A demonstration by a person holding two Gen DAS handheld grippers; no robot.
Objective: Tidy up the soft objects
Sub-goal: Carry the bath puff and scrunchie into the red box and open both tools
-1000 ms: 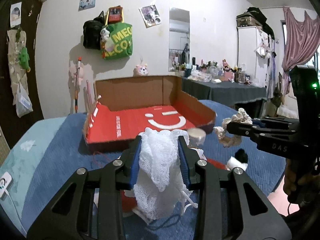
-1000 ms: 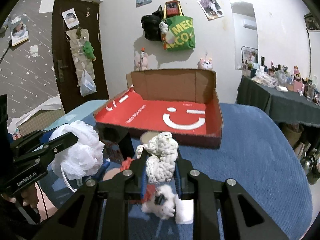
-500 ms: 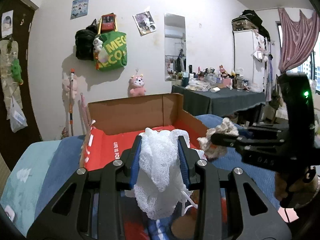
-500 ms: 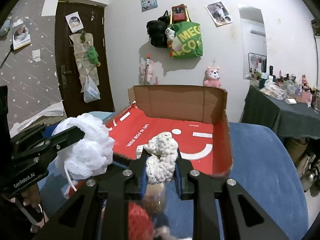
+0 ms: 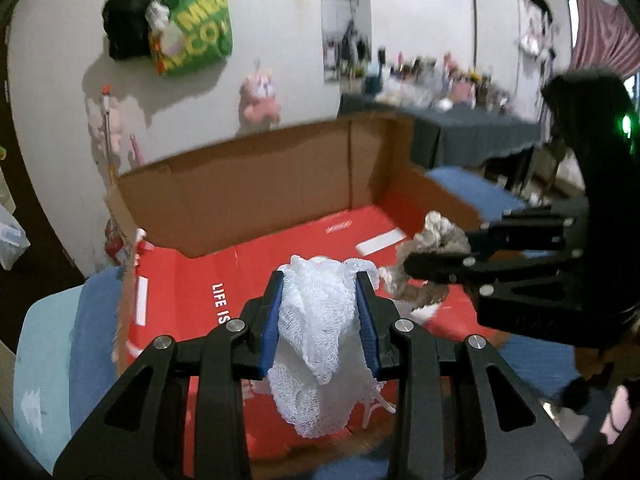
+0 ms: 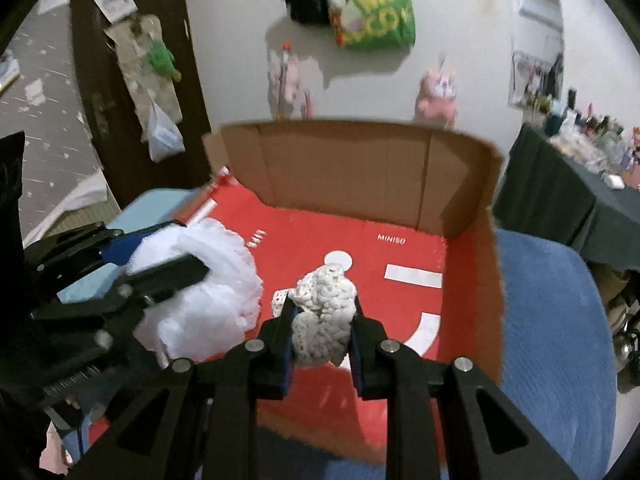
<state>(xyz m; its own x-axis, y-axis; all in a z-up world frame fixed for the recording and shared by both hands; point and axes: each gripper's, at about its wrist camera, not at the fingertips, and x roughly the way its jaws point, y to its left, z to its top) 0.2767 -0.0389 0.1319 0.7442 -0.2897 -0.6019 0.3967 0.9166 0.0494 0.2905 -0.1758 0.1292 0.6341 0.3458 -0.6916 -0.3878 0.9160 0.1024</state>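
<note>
In the left wrist view, a white mesh bath pouf (image 5: 320, 332) is pinched between the blue-padded fingers of the left gripper (image 5: 320, 280) at lower centre, its netting hanging below the pads. Behind it, across the middle of the frame, an open cardboard box (image 5: 256, 196) with a red printed floor is seen resting on a blue blanket (image 5: 94, 344). At the right of the frame, the right gripper (image 5: 416, 264) is seen side-on, clamped on a beige crocheted item (image 5: 436, 240) held above the red floor.

In the right wrist view, the same crocheted item (image 6: 324, 312) is gripped between the right gripper (image 6: 322, 304) fingers at lower centre, over the box (image 6: 472, 248) floor. The pouf (image 6: 208, 292) is seen at the left, held by the left gripper (image 6: 196, 256) above the box's left part. A green tote bag (image 6: 376, 8) is hung on the wall at the upper centre; both views are blurred.
</note>
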